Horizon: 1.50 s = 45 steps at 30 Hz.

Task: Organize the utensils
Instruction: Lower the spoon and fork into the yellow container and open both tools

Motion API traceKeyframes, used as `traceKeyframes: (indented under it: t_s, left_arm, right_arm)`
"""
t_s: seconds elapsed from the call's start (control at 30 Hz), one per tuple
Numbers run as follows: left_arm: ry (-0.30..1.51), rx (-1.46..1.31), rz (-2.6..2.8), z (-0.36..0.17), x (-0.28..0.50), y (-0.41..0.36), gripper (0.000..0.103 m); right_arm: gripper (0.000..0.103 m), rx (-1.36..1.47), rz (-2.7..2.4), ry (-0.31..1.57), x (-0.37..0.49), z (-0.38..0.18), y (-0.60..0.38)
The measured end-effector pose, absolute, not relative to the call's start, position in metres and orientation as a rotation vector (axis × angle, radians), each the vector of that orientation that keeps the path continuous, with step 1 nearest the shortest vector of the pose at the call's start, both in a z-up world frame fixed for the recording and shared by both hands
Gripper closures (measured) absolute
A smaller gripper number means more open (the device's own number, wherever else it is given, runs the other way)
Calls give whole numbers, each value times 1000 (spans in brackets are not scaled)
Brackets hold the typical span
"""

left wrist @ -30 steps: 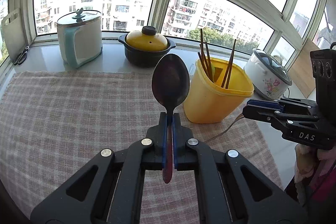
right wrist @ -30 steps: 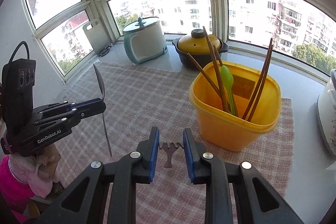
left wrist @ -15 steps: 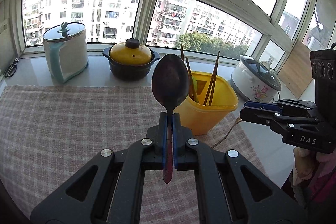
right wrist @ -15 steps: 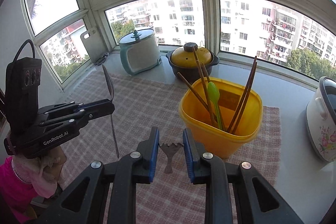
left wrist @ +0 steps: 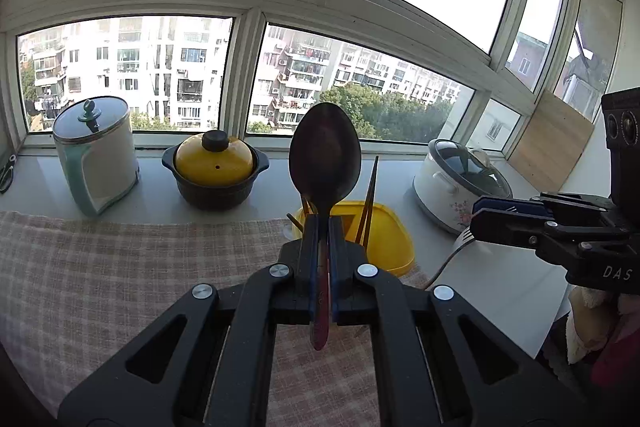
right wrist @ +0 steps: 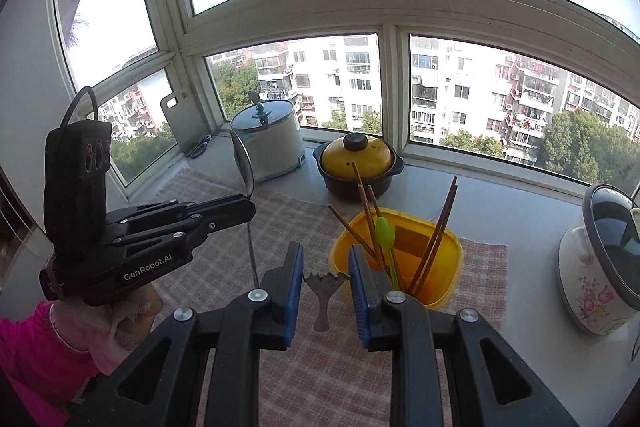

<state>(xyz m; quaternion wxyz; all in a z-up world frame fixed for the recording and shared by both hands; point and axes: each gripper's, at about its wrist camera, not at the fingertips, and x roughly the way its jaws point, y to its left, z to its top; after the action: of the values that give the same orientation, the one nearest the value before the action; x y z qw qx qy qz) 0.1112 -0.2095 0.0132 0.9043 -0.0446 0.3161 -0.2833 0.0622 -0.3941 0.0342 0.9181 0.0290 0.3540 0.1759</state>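
My left gripper (left wrist: 323, 227) is shut on the neck of a dark metal spoon (left wrist: 325, 155), bowl up, held above the checked cloth. From the right wrist view the left gripper (right wrist: 246, 211) is at the left, with the spoon (right wrist: 243, 163) seen edge-on. My right gripper (right wrist: 325, 261) is shut on the head of a metal fork (right wrist: 323, 287), whose handle points back toward the camera. In the left wrist view the right gripper (left wrist: 475, 219) is at the right with the fork (left wrist: 462, 239) hanging from it. A yellow container (right wrist: 444, 259) (left wrist: 390, 243) ahead holds chopsticks (right wrist: 436, 239) and a green spoon (right wrist: 383, 231).
A checked cloth (left wrist: 100, 267) covers the counter. Along the window stand a white-and-teal lidded pot (left wrist: 96, 155), a black casserole with yellow lid (left wrist: 216, 167) and a floral rice cooker (left wrist: 456, 183). A wooden board (left wrist: 552, 143) leans far right. A hand in a pink sleeve (right wrist: 36, 339) holds the left gripper.
Both grippers have risen with their utensils still held. The yellow container now sits lower and smaller in both views.
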Motion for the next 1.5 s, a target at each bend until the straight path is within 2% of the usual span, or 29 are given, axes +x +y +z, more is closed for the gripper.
traceKeyframes:
  t_s: [0.33, 0.57, 1.5]
  left_arm:
    - [613, -99, -602, 27, 131, -240, 101]
    - [617, -104, -596, 21, 148, -259, 101]
    - [704, -30, -535, -38, 179, -294, 101]
  right_arm:
    - [81, 45, 318, 660, 73, 67, -413]
    - [81, 41, 274, 643, 85, 69, -430]
    - [81, 69, 229, 811, 142, -15, -452]
